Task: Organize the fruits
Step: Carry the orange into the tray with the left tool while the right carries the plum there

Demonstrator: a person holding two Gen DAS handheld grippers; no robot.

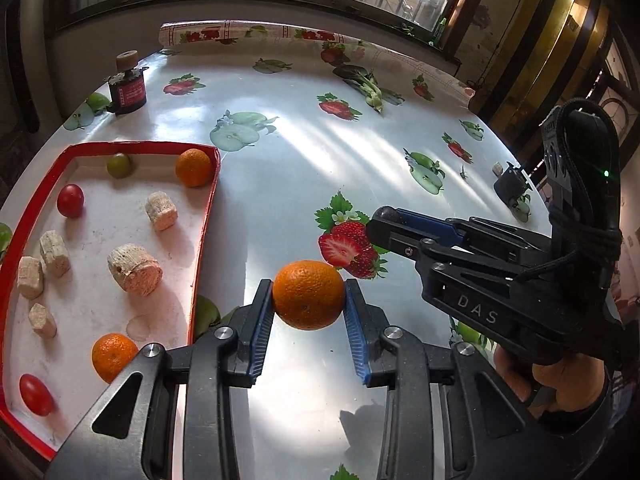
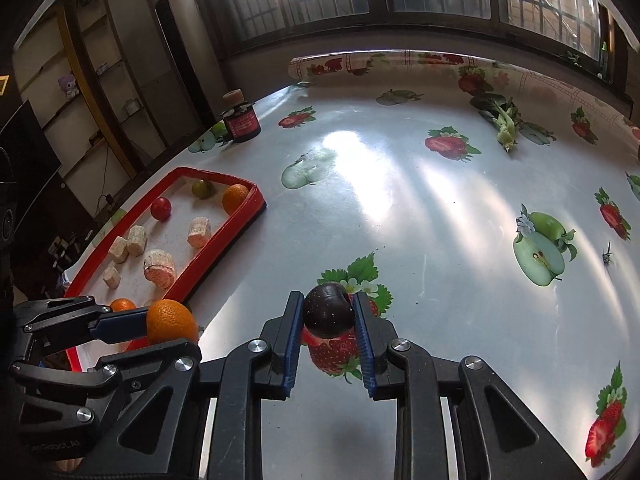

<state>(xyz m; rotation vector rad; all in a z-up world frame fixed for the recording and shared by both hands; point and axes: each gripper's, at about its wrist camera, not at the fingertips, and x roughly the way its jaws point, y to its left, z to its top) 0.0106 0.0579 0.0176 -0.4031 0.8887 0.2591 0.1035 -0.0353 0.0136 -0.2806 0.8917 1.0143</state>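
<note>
Orange and round, the mandarin (image 1: 308, 294) sat pinched between the blue pads of the left tongs (image 1: 308, 300), its dimpled end facing the camera; being near-spherical, it showed no clear long axis. It hung above the glossy fruit-print surface (image 1: 280, 168), just right of the red tray (image 1: 206, 240). The right tongs (image 2: 329, 314) were pressed onto a dark plum (image 2: 329, 311), stem hollow turned to the upper right, over a printed strawberry. In the tray lay two more mandarins, two red tomatoes, a green fruit and pale cork-like chunks. A dark jar (image 1: 127, 90) and leafy greens (image 1: 366, 84) stood well apart, farther back.
</note>
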